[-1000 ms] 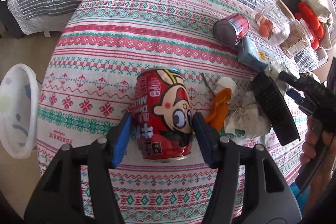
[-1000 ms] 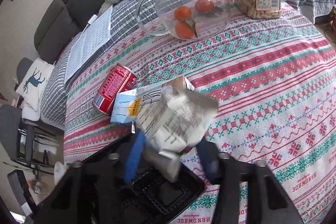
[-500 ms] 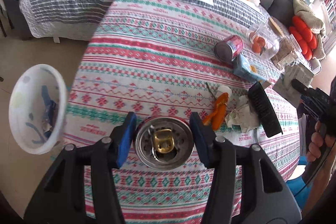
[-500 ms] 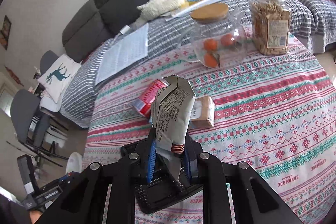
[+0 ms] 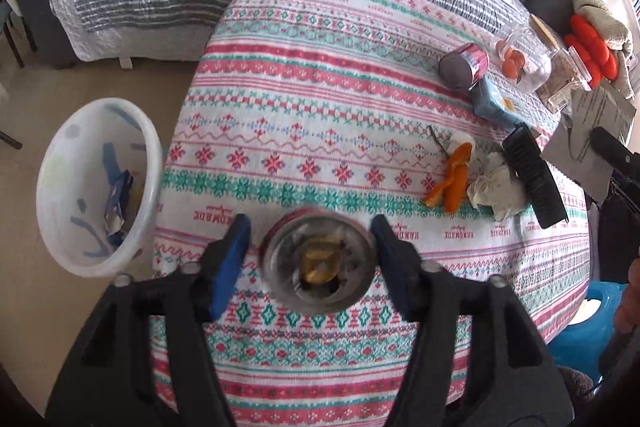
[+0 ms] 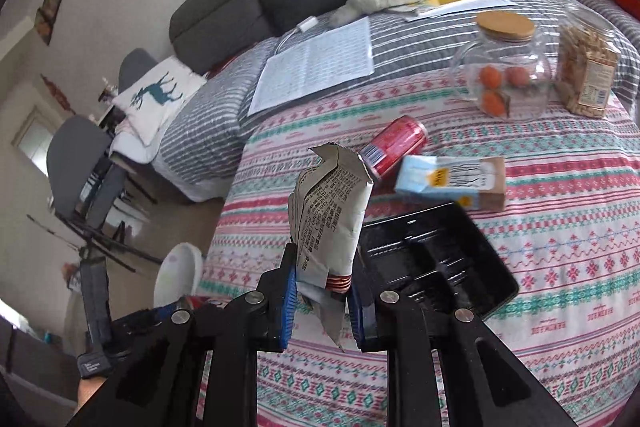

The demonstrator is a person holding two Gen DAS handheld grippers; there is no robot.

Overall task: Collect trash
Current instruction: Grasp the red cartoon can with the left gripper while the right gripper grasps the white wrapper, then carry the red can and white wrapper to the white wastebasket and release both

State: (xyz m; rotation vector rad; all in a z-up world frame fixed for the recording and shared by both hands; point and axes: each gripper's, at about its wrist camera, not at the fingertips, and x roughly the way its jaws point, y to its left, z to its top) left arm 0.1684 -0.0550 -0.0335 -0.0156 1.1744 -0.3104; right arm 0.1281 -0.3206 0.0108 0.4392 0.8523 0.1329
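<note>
Left gripper [image 5: 310, 257]: fingers spread wider than the can [image 5: 319, 261], a gap showing on each side; nothing gripped. The can sits between them, top end toward the camera, over the near edge of the patterned tablecloth [image 5: 320, 75].
Right gripper [image 6: 322, 301]: clamped narrow on a crumpled grey-white wrapper [image 6: 330, 211] that stands up out of the jaws, above the near side of the table.
Bin [image 5: 96, 183]: white, on the floor left of the table, just beside its edge, scraps inside.
Black tray [image 6: 436, 259]: on the cloth right of the wrapper.
Orange peel [image 5: 450, 183]: right of the can, next to a wad of tissue [image 5: 496, 187].
Carton [image 6: 450, 181]: lying flat beyond the tray.
Second can [image 6: 394, 147]: red, on its side, touching the carton's left end.
Glass jar [image 6: 506, 67]: far right, oranges inside, cork lid.
</note>
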